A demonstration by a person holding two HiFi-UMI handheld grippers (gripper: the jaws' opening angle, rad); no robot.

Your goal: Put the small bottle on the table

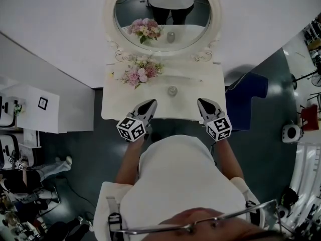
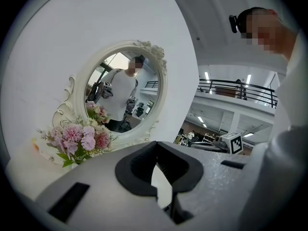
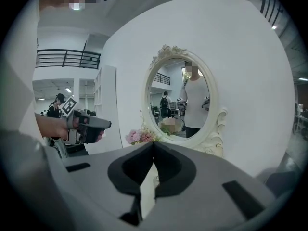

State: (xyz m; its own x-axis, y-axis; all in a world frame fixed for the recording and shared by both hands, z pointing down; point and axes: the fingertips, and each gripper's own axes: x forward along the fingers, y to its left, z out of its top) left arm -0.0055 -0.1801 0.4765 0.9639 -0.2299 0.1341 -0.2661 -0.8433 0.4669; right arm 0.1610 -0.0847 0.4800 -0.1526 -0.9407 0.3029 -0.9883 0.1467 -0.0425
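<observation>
White tabletop (image 1: 200, 92), pink flowers (image 1: 139, 74); the left hand-held gripper (image 1: 151, 103) and right hand-held gripper (image 1: 202, 102) bear black-and-white square markers.

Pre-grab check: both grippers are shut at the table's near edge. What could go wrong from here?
1. The left gripper and right gripper are both shut; reaching the small bottle without opening would likely knock it over.
2. The flowers stand just left of the bottle; a wide approach from the left could snag them.
</observation>
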